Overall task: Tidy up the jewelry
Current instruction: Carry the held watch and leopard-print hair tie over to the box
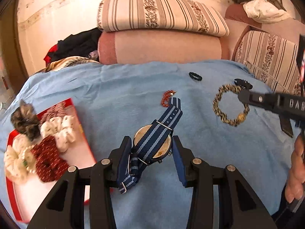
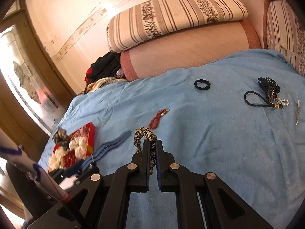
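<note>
My left gripper (image 1: 152, 143) is shut on a watch (image 1: 152, 144) with a blue striped strap, its case between the blue pads, held just above the blue blanket (image 1: 133, 84). My right gripper (image 2: 152, 143) is shut on a leopard-print hair band (image 2: 143, 135); the band (image 1: 228, 105) and the right gripper (image 1: 241, 95) also show in the left wrist view. A red bead bracelet (image 1: 166, 98) lies beyond the watch strap and shows in the right wrist view (image 2: 157, 119). A red box (image 1: 76, 133) with several scrunchies sits at the left.
A black hair tie (image 2: 202, 84), a dark claw clip (image 2: 267, 86), a dark cord loop (image 2: 255, 100) with pearls and a metal clip (image 2: 297, 112) lie on the blanket's far right. Striped cushions (image 1: 162, 13) and a pink bolster (image 1: 167, 45) stand behind. Dark clothes (image 1: 80, 44) lie at the back left.
</note>
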### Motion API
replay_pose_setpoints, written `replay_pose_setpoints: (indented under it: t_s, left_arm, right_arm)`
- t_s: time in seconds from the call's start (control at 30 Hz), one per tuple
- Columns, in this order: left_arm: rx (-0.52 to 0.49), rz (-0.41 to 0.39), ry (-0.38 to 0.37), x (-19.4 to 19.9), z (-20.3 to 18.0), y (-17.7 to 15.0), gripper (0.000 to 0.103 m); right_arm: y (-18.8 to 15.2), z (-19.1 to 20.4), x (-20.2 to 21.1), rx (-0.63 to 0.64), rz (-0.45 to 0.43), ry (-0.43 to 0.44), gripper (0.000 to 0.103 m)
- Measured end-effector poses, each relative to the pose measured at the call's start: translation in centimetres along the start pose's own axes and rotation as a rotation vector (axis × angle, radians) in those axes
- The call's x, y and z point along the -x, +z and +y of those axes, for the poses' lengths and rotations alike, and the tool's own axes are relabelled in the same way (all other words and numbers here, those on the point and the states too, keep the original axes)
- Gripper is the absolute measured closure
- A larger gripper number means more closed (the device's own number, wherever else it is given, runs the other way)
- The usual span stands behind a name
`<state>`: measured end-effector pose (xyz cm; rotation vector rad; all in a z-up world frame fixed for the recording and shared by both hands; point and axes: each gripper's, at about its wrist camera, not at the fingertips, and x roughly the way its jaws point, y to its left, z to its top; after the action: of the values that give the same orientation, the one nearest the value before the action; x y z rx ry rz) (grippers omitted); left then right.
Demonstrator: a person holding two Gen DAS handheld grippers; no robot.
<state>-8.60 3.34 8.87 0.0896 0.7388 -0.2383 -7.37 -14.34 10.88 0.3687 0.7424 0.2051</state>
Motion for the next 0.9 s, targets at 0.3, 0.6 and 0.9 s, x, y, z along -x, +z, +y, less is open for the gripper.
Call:
replay_pose_setpoints:
  t_s: [0.3, 0.6, 0.9]
  left_arm:
    - [0.016, -0.047, 0.023, 3.3, 1.3, -1.5, 0.061]
    - [0.042, -0.097, 0.034, 5.3, 2.7, -1.8, 0.061]
    - [0.085, -0.135, 0.048, 7.0, 5.4, -2.2, 0.061]
  right_arm:
    - [-3.9, 2.6, 1.8, 0.053, -0.007, 0.007, 0.097]
    - [-6.3, 4.1, 3.2, 0.025, 0.019, -0.005, 0.097]
    - [-7.0, 7.4, 2.7, 0.067, 0.047, -0.007, 0.097]
